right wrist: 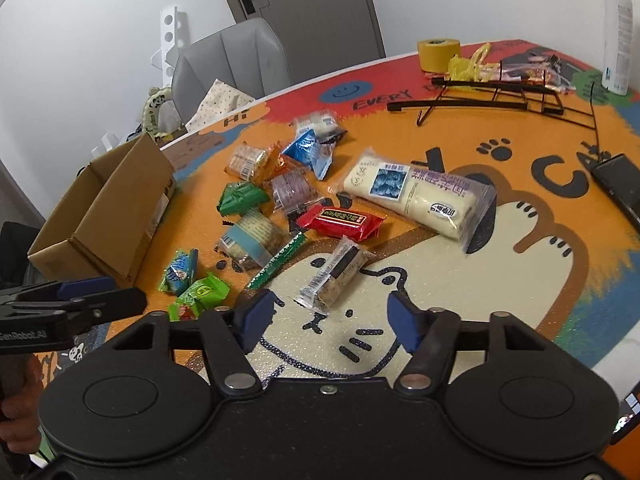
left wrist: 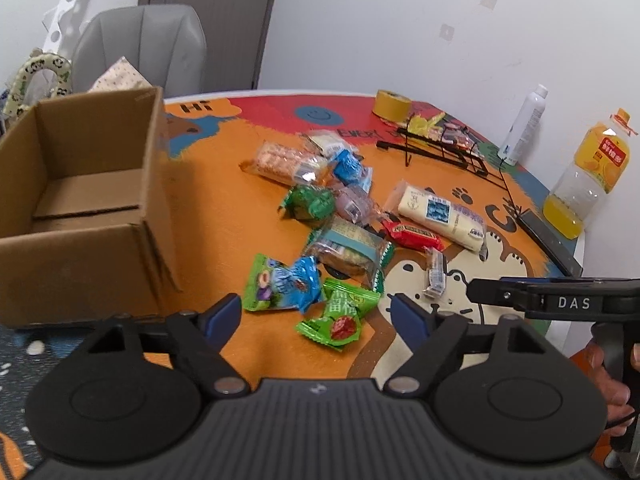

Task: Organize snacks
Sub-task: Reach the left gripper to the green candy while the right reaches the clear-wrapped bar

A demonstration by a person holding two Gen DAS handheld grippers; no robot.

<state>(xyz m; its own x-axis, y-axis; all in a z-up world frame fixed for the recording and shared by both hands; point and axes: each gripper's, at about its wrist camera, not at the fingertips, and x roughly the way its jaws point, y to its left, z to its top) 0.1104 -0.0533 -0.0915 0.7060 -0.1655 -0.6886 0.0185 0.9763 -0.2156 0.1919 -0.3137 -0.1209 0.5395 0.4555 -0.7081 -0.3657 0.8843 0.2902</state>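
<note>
Several wrapped snacks lie scattered on the orange cartoon table mat (left wrist: 224,208). An open, empty cardboard box (left wrist: 84,200) stands at the left; it also shows in the right wrist view (right wrist: 108,216). My left gripper (left wrist: 318,316) is open and empty, just in front of a green candy packet (left wrist: 340,316) and a green-blue packet (left wrist: 280,284). My right gripper (right wrist: 332,316) is open and empty, just before a slim grain bar (right wrist: 336,276). A red bar (right wrist: 344,222) and a long white bread pack (right wrist: 416,196) lie beyond it.
A black wire rack (right wrist: 492,96) lies at the back right with a yellow tape roll (right wrist: 438,54) and white spray bottle (right wrist: 618,28) nearby. A juice bottle (left wrist: 588,180) stands at the right edge. A black phone (right wrist: 620,184) lies right. A grey chair (left wrist: 140,48) stands behind the table.
</note>
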